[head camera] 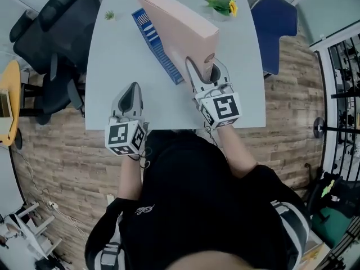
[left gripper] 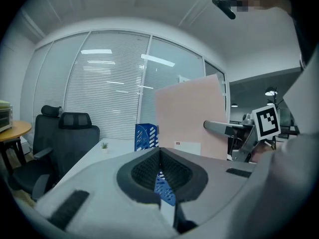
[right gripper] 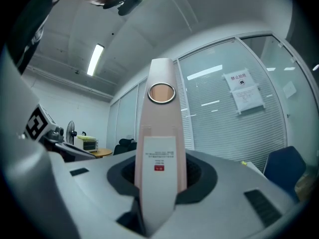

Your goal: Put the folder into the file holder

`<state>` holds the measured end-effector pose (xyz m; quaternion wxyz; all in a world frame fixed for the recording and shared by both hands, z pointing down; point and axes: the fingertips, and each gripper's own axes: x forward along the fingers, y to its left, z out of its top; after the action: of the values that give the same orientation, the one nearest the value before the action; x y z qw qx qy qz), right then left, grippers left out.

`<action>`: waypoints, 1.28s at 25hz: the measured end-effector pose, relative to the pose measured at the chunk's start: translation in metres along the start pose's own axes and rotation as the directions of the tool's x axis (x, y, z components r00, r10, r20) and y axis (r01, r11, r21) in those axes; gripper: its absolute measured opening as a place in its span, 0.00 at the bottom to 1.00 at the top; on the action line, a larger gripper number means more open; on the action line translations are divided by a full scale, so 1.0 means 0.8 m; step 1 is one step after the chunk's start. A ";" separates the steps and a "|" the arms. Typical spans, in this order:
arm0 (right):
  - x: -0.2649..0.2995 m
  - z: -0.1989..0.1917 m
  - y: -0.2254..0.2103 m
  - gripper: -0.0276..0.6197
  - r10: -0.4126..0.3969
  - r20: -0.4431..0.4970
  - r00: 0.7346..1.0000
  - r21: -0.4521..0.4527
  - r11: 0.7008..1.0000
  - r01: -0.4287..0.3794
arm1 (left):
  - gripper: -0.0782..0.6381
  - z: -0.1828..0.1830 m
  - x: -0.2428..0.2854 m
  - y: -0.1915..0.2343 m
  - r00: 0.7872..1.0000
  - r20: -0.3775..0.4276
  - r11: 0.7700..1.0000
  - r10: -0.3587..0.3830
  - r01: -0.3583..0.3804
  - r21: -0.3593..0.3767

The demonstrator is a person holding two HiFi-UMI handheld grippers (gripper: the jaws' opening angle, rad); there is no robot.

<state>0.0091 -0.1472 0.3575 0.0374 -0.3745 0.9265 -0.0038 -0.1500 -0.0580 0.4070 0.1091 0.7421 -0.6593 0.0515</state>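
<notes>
Carrying step: the right gripper (head camera: 206, 75) has its jaws clenched on the pale pink cardboard folder (head camera: 174, 21), held aloft near the blue slotted plastic file holder (head camera: 159, 48). The left gripper (head camera: 133, 93) has its jaws closed and empty. Next — line the folder up and lower it into a slot.

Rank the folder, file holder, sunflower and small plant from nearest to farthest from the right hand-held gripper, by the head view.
1. The pink folder, clamped in the right hand-held gripper.
2. The blue file holder, lying just to its left.
3. The sunflower, far right.
4. The small plant, far left corner.
</notes>
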 end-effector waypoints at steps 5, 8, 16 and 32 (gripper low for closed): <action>0.036 -0.023 0.001 0.25 0.021 -0.040 0.999 0.010 1.000 -0.020 | 0.11 -0.005 0.022 0.024 1.000 -0.015 1.000 0.017 -0.017 -0.014; 0.057 -0.038 0.002 0.25 0.028 -0.072 0.997 0.002 1.000 -0.028 | 0.11 -0.009 0.040 0.035 1.000 -0.016 1.000 0.008 -0.008 -0.026; 0.097 -0.070 -0.005 0.26 -0.004 -0.127 0.992 0.012 1.000 0.005 | 0.11 -0.026 0.093 0.070 0.998 -0.049 0.998 -0.035 0.032 -0.055; 0.168 -0.094 -0.009 0.33 -0.036 -0.241 0.970 -0.008 0.999 0.035 | 0.11 -0.042 0.181 0.133 0.983 -0.123 0.988 -0.138 0.128 -0.092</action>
<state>-0.0879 -0.2474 0.4238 -0.0763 -0.3880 0.9172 -0.0485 -0.2348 -0.2022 0.4813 0.1855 0.7745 -0.6014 0.0644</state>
